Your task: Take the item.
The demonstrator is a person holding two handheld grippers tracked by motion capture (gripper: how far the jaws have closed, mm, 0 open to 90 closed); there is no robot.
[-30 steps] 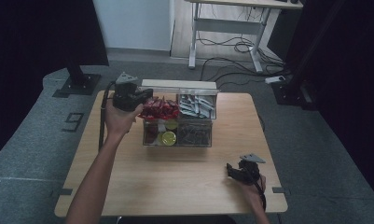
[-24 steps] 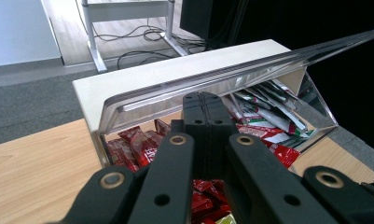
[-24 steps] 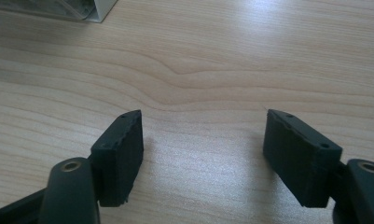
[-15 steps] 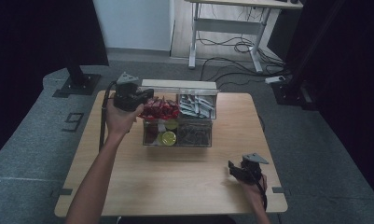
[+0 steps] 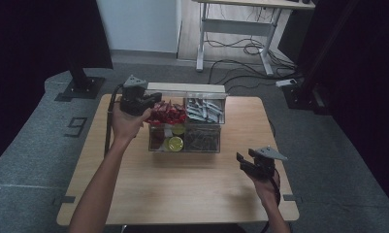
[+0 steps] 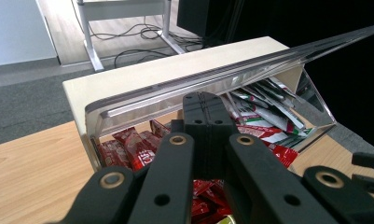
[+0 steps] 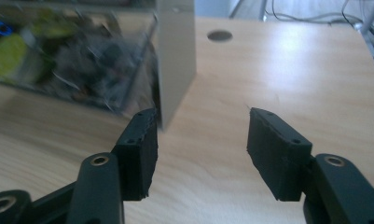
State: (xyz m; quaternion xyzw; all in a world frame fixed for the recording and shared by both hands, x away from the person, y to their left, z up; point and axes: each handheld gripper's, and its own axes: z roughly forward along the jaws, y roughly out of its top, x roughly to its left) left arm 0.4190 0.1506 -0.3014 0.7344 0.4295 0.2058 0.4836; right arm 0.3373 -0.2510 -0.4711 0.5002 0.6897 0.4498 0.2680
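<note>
The left gripper holds its fingers pressed together at the far left corner of the clear acrylic compartment box, beside its raised lid. The right gripper has lifted off the wooden worktop; its fingers, just closing, stand apart and empty, likely heading for the box.

Lab-like recording space: black curtains, cabled desk frame, grey carpet.

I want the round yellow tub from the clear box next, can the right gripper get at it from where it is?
Probably yes. The right gripper hovers open over bare table, the clear plastic organiser box has its lid up, and the round yellow tub sits in the near compartment. The left gripper is at the far-left corner.
</note>
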